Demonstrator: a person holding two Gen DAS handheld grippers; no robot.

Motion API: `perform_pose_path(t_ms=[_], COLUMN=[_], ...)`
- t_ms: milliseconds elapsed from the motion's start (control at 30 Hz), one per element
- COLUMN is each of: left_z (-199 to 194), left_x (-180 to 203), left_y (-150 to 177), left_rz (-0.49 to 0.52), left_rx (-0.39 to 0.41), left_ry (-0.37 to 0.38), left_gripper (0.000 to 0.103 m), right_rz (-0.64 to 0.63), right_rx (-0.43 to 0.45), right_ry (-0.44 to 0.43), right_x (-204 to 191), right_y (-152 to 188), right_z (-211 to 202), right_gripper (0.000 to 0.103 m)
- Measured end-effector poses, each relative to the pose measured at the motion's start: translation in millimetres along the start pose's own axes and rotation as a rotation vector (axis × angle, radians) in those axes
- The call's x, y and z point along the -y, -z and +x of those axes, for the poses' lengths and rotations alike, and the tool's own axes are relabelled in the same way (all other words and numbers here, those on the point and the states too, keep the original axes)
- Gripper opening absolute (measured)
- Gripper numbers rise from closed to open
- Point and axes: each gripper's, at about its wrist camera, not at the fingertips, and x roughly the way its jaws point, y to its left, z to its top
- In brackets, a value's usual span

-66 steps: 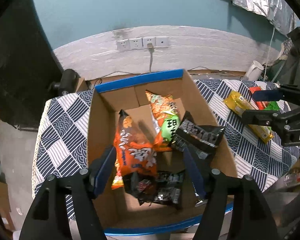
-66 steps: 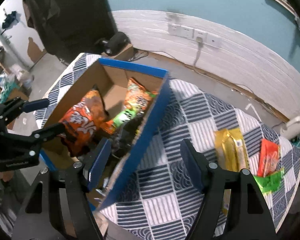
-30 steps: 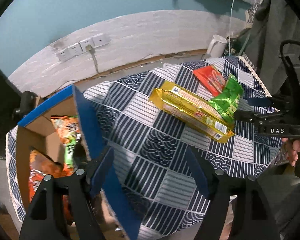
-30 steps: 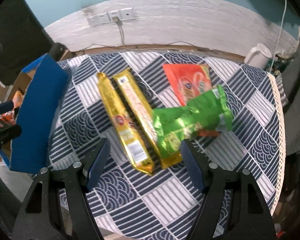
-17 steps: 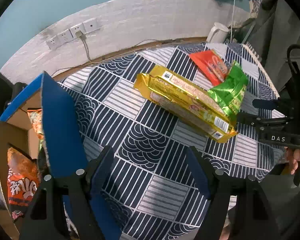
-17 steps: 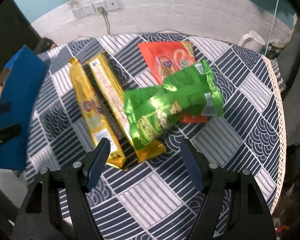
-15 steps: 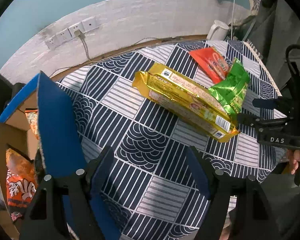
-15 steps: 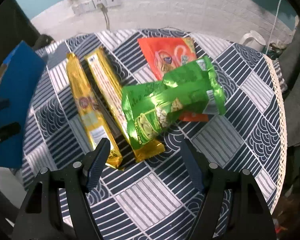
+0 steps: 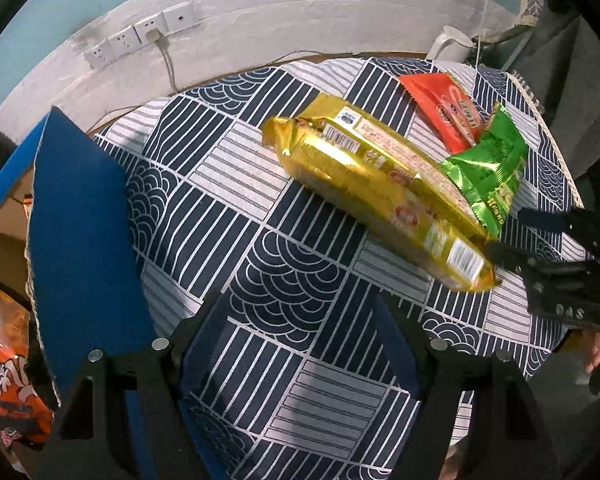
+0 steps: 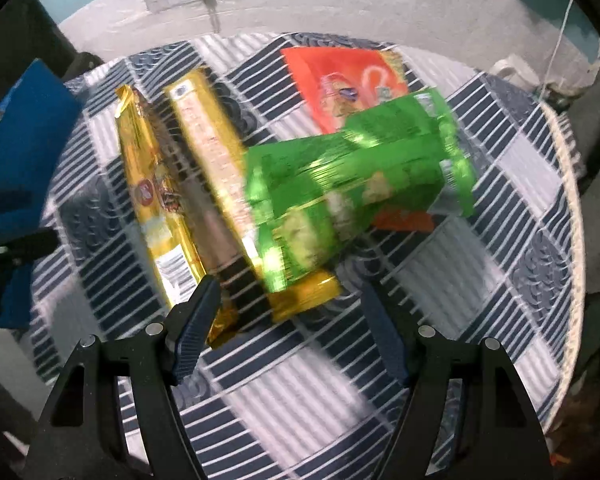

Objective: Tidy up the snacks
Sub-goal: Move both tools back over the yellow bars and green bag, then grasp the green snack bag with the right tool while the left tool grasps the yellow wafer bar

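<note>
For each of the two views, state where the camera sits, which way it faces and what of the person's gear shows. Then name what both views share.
Left wrist: on the left gripper, facing down at the tablecloth; blue box flap beside it; right gripper at the edge.
Right wrist: on that gripper, over the green bag.
Shared: gold packs, red packet.

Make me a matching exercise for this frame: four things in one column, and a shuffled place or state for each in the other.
Things
1. green bag
2. red packet
3. gold packs
4. cardboard box

Places or states
A. stands at the cloth's left edge, an orange bag inside
B. two long ones lying side by side on the cloth
C. lies on top, across a gold pack and the red packet
D. flat on the cloth, partly under the green bag

Pairs: 1-C, 2-D, 3-B, 4-A
</note>
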Motion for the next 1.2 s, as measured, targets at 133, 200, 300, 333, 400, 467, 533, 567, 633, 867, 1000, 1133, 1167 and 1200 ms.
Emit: perform_pose_path(t_ms=[133, 200, 300, 333, 400, 467, 533, 567, 633, 867, 1000, 1133, 1167, 1200], left_z=[-1.8, -4.9, -7.4, -7.3, -6.1, -4.6, -3.3, -2.6, -2.3, -1.1, -2.9, -1.5, -1.5, -1.2], left_x=[0.7, 1.8, 1.1, 1.2, 0.5, 0.0, -1.8, -3.3, -6.5, -15.2, -15.8, -15.9, -16.5, -17.3], left_y=[1.5, 3.2, 4.8, 5.1, 5.9, 6.8, 8.5, 9.2, 10.4, 9.3, 7.9, -0.5, -3.0, -6.1], left_rz=[0.005, 0.014, 0.016, 0.015, 0.012, 0.009, 0.005, 0.0, -0.01, -0.062, -0.072, -0.095, -0.103, -0.114], left_rx=[-0.005, 0.002, 0.008, 0.007, 0.002, -0.003, -0.008, -0.011, -0.015, -0.032, -0.027, -0.03, -0.03, -0.03], left_ry=[0.003, 0.001, 0.002, 0.004, 0.006, 0.006, 0.009, 0.009, 0.011, 0.028, 0.033, 0.047, 0.051, 0.057], left_gripper=[0.076, 0.076, 0.076, 0.076, 0.076, 0.076, 0.076, 0.076, 0.076, 0.076, 0.076, 0.076, 0.076, 0.077], right_rz=[-0.051, -0.069, -0.057, -0.05, -0.047, -0.059, -0.088, -0.103, -0.121, -0.132, -0.023, 0.162, 0.218, 0.252], right_rx=[-0.042, -0.033, -0.02, -0.018, -0.02, -0.029, -0.038, -0.044, -0.056, -0.102, -0.082, -0.042, -0.029, -0.021], right_ry=[-0.042, -0.032, 0.007, 0.029, 0.051, 0.074, 0.093, 0.098, 0.096, -0.028, -0.048, -0.076, -0.079, -0.083], right_x=[-16.2, -20.3, -17.6, -13.7, -9.1, -8.6, -13.4, -16.8, -25.3, -53.8, -34.6, 5.1, 17.5, 26.9], right_y=[8.8, 11.6, 10.9, 9.4, 7.4, 9.0, 12.2, 15.7, 20.9, 37.4, 34.2, 23.1, 17.2, 10.3], right_z=[5.5, 3.4, 0.6, 1.2, 4.3, 9.4, 15.2, 16.9, 20.6, 25.1, 8.6, -10.5, -14.8, -15.5], right_gripper=[0.073, 0.073, 0.073, 0.073, 0.073, 0.073, 0.073, 0.073, 0.073, 0.073, 0.073, 0.08, 0.08, 0.08])
